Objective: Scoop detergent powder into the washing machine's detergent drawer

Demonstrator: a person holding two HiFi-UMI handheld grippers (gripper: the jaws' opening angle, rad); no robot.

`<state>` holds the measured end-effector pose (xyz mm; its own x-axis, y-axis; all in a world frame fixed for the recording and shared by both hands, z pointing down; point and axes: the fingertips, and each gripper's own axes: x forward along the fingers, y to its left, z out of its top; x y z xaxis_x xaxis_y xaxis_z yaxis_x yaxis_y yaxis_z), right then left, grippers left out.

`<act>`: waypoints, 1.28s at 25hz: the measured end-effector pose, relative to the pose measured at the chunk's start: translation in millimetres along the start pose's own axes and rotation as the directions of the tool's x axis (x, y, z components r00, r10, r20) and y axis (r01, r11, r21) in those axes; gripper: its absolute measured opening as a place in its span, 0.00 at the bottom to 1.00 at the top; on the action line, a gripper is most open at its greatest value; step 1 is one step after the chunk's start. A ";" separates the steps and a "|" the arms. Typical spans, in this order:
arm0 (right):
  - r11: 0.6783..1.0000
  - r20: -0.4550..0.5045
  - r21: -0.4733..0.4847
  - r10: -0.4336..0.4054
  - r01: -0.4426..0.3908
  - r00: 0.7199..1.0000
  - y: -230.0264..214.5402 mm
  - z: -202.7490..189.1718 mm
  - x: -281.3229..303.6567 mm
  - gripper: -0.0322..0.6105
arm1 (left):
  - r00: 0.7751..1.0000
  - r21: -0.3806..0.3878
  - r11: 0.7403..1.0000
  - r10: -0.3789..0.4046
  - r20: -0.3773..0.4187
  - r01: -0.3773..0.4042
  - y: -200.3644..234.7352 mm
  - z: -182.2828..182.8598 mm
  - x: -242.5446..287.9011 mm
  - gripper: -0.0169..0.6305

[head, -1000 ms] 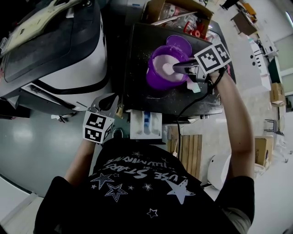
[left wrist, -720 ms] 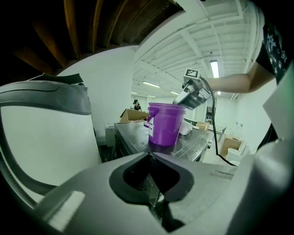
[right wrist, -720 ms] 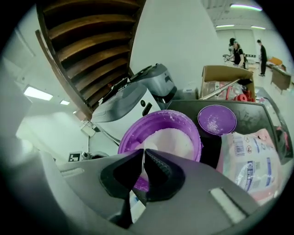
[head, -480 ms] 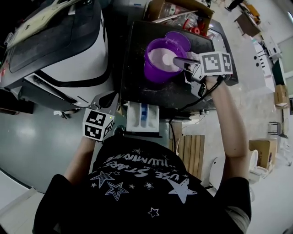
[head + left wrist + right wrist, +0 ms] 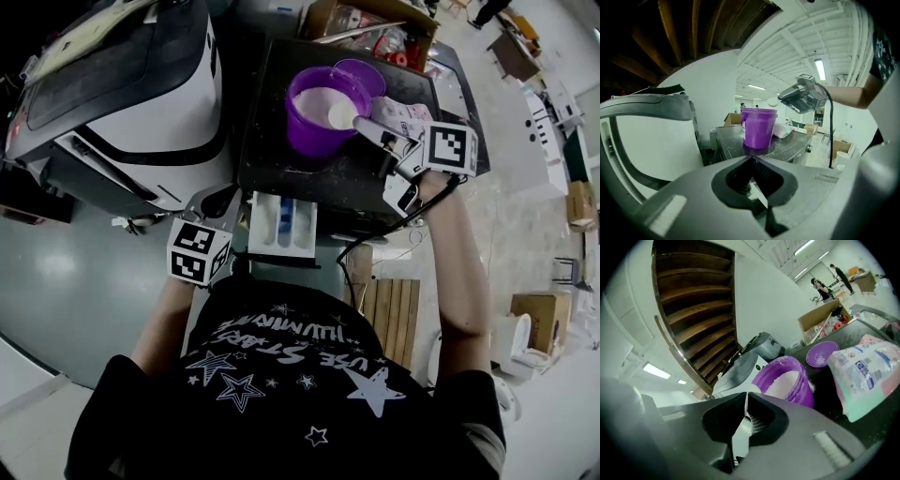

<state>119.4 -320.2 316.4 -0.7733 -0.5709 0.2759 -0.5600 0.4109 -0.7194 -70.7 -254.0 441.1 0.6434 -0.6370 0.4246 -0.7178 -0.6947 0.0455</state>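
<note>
Dark worktop, purple tub, right gripper clamping white scoop, left gripper closed.

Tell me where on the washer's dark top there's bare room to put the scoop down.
Free: the strip of dark top left of the purple bucket, and the front strip between bucket and open drawer. Crowded: back right, with the lid, detergent bag and right gripper.

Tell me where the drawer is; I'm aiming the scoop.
Head view, centre: the drawer juts open from the dark top's near edge, below the purple tub, right of the left claw.
</note>
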 end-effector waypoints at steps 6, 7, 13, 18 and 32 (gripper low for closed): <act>0.995 0.001 0.062 0.073 -0.073 0.997 10.6 -38.8 -12.3 0.11 | 1.000 -0.004 1.000 0.028 -0.008 -0.028 -14.5 -8.4 -5.7 0.03; 0.994 -0.001 0.071 0.085 -0.085 0.996 12.2 -46.1 -13.4 0.11 | 0.999 -0.005 0.999 0.032 -0.008 -0.032 -16.7 -9.5 -6.3 0.03; 0.982 -0.030 0.118 0.151 -0.146 0.988 16.0 -96.7 -15.8 0.11 | 0.998 -0.007 0.998 0.059 -0.019 -0.060 -32.3 -18.1 -11.9 0.03; 0.990 -0.089 0.123 0.085 -0.074 0.992 -5.4 -144.5 -21.3 0.11 | 0.996 -0.010 0.997 0.076 -0.037 -0.076 -46.7 -31.3 -18.8 0.03; 0.979 -0.208 -0.171 -0.143 0.108 0.968 -47.6 -232.3 -13.3 0.11 | 0.993 -0.014 0.995 0.093 -0.073 -0.094 -76.7 -59.4 -44.3 0.03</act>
<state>87.3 -167.1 495.1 -0.7300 -0.4634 0.5024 -0.6828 0.4620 -0.5660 -59.9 -152.7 472.5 0.5530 -0.6724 0.4920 -0.7787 -0.6271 0.0182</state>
